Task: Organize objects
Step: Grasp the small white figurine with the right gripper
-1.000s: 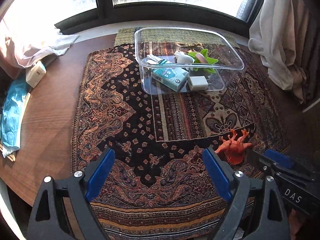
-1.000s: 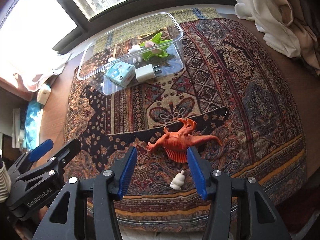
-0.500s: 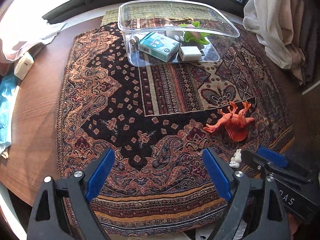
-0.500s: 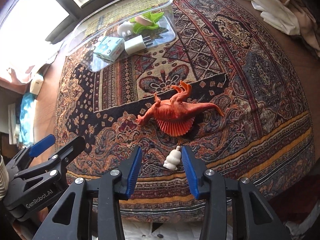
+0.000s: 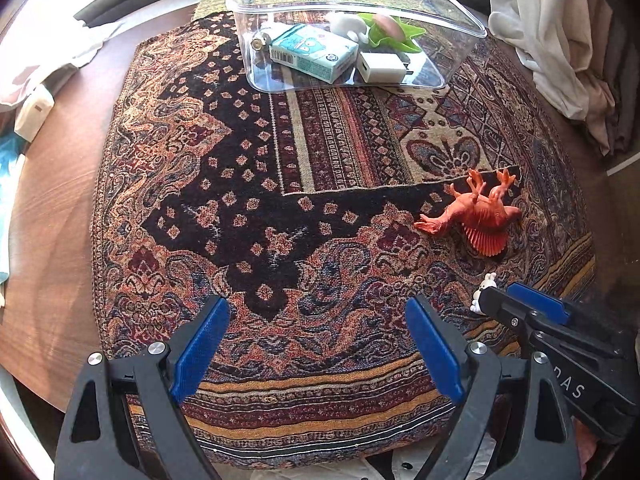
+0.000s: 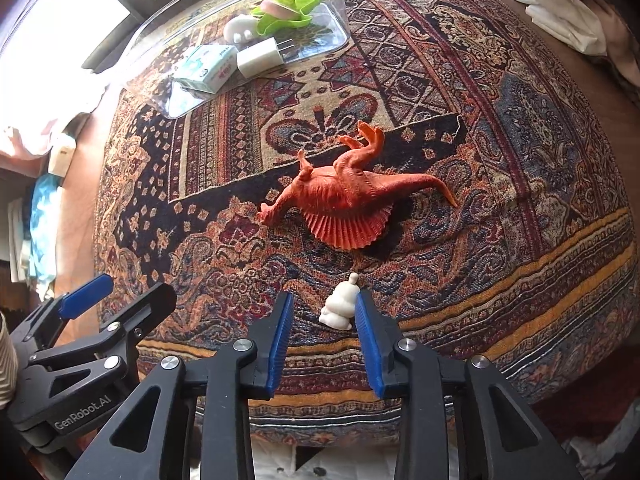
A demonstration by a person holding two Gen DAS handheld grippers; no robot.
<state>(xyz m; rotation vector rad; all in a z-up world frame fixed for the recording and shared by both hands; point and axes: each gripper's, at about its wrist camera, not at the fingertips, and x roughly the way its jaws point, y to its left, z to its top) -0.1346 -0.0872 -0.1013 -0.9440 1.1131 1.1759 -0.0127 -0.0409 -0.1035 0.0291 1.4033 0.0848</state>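
Blue-padded and spread wide, the left gripper [image 5: 316, 344] points steeply down over bare patterned rug [image 5: 248, 184] with nothing between its jaws. Far across the rug sits a clear plastic bin [image 5: 460, 20] holding a teal box [image 5: 314, 52], a white charger [image 5: 382, 67] and a green toy [image 5: 394, 34]. Right of centre an orange dinosaur [image 6: 348, 196] lies on its side. Nearer, the right gripper [image 6: 322, 320] points straight down, its jaws closing around a small white figurine [image 6: 340, 306]; the right pad looks just against it, the left pad is apart.
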